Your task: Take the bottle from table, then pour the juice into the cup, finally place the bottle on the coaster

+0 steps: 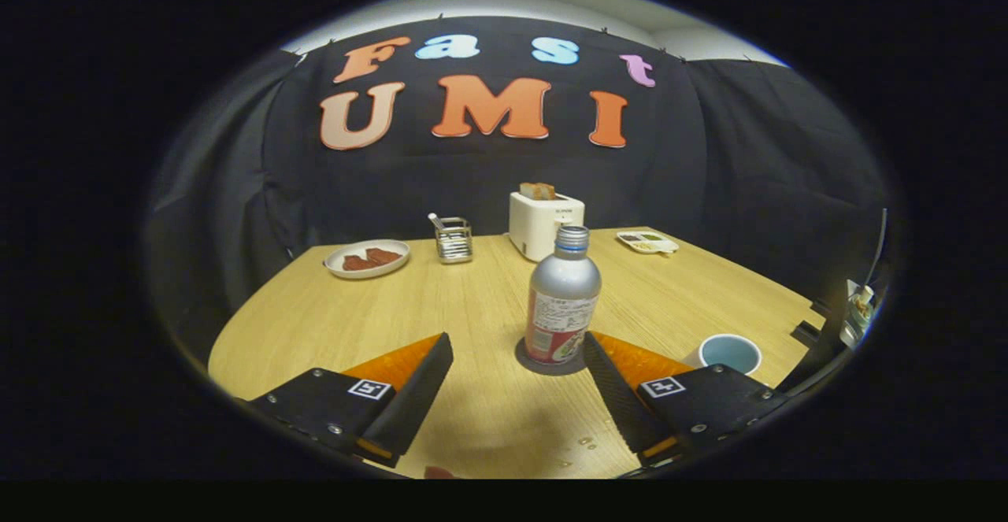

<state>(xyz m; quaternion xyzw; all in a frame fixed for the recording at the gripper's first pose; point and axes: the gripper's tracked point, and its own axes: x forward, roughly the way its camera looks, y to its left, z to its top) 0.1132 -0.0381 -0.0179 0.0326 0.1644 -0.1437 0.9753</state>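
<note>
A silver bottle [561, 298] with a red and white label and no cap stands upright on a dark round coaster [543, 363], just ahead of my fingers and closer to the right one. My gripper [516, 353] is open, its fingers spread wide with nothing between them and not touching the bottle. A light blue cup [730, 353] stands on the wooden table [441, 309] to the right of the bottle, beyond the right finger.
At the back of the table stand a white toaster [543, 223] with toast in it, a wire holder [453, 239], a white plate [367, 258] with brown food, and a small tray [647, 242]. A few drops [587, 442] lie on the wood between my fingers.
</note>
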